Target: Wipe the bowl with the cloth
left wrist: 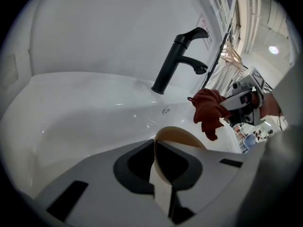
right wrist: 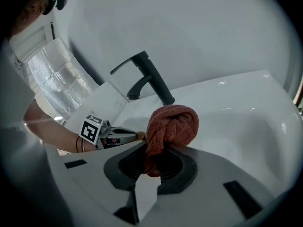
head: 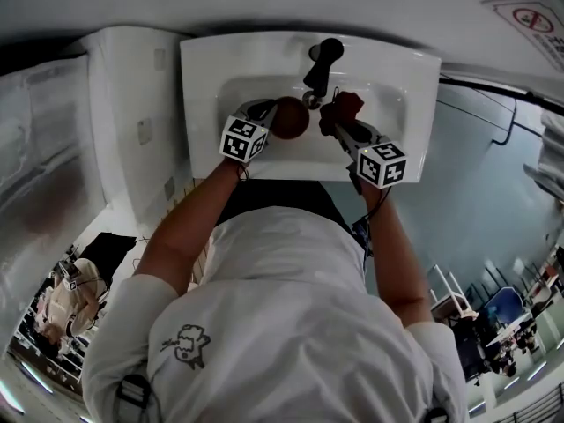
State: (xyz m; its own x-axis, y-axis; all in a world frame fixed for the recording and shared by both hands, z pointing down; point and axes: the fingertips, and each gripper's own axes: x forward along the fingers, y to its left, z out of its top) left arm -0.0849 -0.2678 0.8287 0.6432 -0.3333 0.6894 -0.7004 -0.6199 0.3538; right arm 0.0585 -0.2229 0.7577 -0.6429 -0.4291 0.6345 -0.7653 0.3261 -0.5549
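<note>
The left tool [head: 269,120] pinches the bowl [head: 291,117] by its rim over the sink [head: 397,77]. The right tool [head: 337,123] grips the bunched red cloth [head: 347,106] beside it.

White sink [head: 203,69], black tap [head: 322,58], rust-red cloth [right wrist: 173,122].
The bowl [head: 291,117] is brown outside and cream within; the cubes [head: 244,139] bear black-and-white square markers; the shirt [head: 291,307] is white with a small black line drawing; the wall [left wrist: 94,27] is pale grey-white.
</note>
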